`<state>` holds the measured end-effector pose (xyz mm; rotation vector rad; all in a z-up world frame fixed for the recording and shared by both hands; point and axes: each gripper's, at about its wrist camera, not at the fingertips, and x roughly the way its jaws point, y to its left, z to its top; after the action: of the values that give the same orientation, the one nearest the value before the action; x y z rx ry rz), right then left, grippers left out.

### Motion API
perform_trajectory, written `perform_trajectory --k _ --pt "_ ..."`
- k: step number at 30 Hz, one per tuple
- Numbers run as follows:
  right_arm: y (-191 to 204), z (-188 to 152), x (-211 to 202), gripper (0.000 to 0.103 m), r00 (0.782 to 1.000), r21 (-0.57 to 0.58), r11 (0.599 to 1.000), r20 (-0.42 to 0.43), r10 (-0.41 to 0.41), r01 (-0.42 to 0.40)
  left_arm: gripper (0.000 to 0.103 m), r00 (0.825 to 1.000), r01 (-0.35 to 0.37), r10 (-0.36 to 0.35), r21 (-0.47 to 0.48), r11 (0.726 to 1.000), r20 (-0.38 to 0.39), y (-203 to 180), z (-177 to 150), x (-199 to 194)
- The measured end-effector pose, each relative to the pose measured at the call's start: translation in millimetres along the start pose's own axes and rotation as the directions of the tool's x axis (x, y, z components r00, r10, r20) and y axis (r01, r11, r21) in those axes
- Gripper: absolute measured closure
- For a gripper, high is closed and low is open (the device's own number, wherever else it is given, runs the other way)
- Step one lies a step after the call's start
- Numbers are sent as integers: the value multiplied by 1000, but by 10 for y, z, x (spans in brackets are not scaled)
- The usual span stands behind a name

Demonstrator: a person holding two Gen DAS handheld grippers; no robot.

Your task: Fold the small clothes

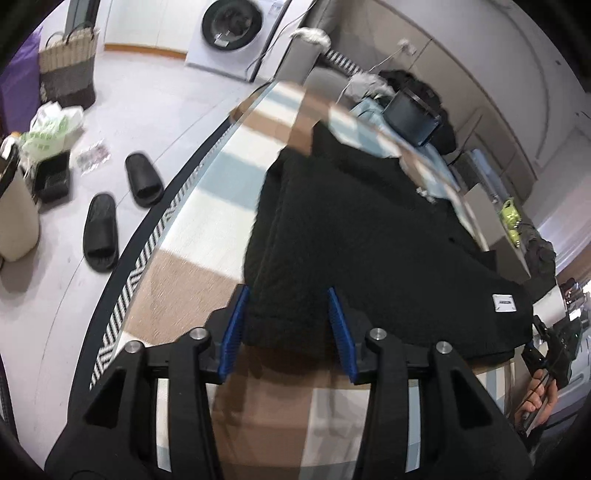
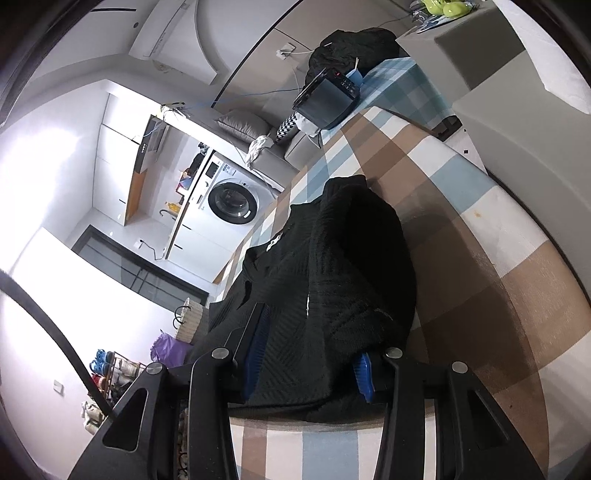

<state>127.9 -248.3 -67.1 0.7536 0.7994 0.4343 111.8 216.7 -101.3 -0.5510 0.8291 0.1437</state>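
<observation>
A black fleece garment [image 1: 354, 240] lies on a checked brown, white and blue cover [image 1: 207, 221]. It bears a small white label [image 1: 503, 303] near its right end. My left gripper [image 1: 288, 317] is open, its blue pads either side of the garment's near left edge. In the right wrist view the same garment [image 2: 332, 273] is partly lifted and bunched. My right gripper [image 2: 310, 354] stands wide, with a thick fold of the black fabric between its blue pads. The right gripper and the hand on it also show at the right edge of the left wrist view [image 1: 550, 350].
A washing machine [image 1: 236, 29] stands at the back, black slippers [image 1: 122, 206], bags and a woven basket [image 1: 68, 62] on the floor to the left. A black screen device [image 2: 325, 99] and dark clothes sit at the cover's far end. A grey headboard ledge [image 2: 480, 55] runs on the right.
</observation>
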Motion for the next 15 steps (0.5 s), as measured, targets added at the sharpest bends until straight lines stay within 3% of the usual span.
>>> perform_trajectory --k 2,5,7,8,10,15 --pt "20 15 21 61 1000 -2 1000 -5 5 -5 82 1000 14 -15 28 999 24 -59 9 -58" --pt "29 65 74 61 1000 4 1000 -8 -2 2 93 999 10 -13 51 999 46 -128 57 -80" --pt "30 99 120 64 1000 6 1000 1 3 -3 96 998 7 -11 58 998 65 -165 103 -98" --pt "28 118 146 79 1000 10 1000 5 -5 5 97 997 8 -12 57 998 75 -180 140 -105" --pt "36 157 204 97 999 2 999 1 -45 45 97 995 14 -19 56 998 95 -205 203 -140" --pt "175 289 150 100 999 -23 1000 49 3 -2 97 985 40 -50 64 997 163 -263 447 -269"
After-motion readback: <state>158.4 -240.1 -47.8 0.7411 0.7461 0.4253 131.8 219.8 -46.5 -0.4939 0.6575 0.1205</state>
